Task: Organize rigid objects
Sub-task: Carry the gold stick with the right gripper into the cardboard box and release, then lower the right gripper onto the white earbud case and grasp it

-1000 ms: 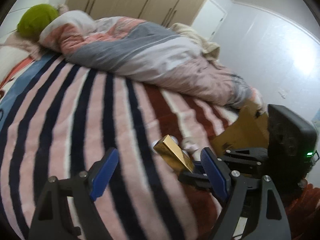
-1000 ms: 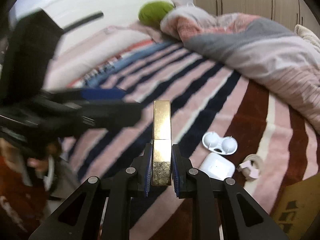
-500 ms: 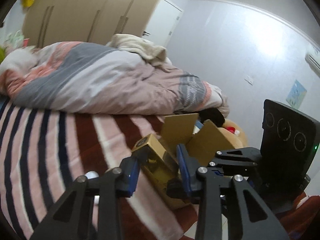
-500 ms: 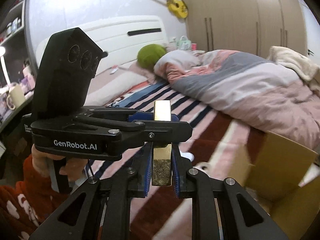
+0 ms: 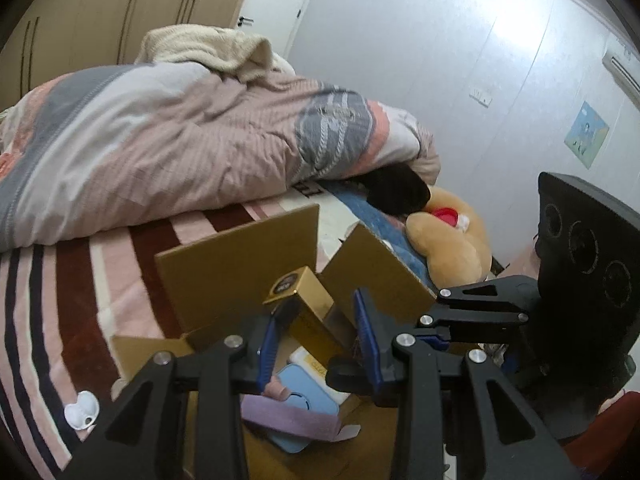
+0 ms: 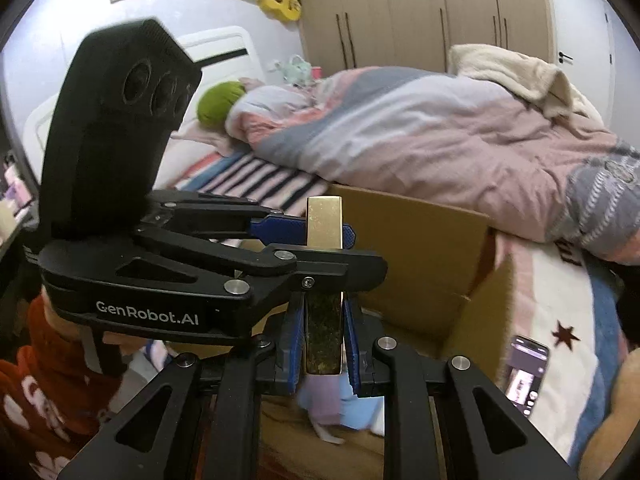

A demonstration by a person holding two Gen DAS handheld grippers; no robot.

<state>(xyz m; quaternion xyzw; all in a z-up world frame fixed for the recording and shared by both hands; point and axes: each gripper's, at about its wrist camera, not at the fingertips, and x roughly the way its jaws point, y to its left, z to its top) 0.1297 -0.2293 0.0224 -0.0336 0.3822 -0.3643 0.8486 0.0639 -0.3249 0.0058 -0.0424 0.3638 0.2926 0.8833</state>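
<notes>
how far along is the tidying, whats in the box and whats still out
Already in the cardboard box: a blue case and a purple item. In hand: the gold box, clamped by the right gripper over the opening, with the left gripper open around its far end. Left: the white earbud tray on the striped blanket, and possibly the phone.

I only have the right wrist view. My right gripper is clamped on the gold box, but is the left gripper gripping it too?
Observer: Not by the look of it. In the left wrist view the left gripper straddles the gold box, with a gap showing at one pad.
Operator: What's already in the cardboard box underneath?
Observer: A light-blue case lies in the cardboard box, partly covered by a lilac flap.
</notes>
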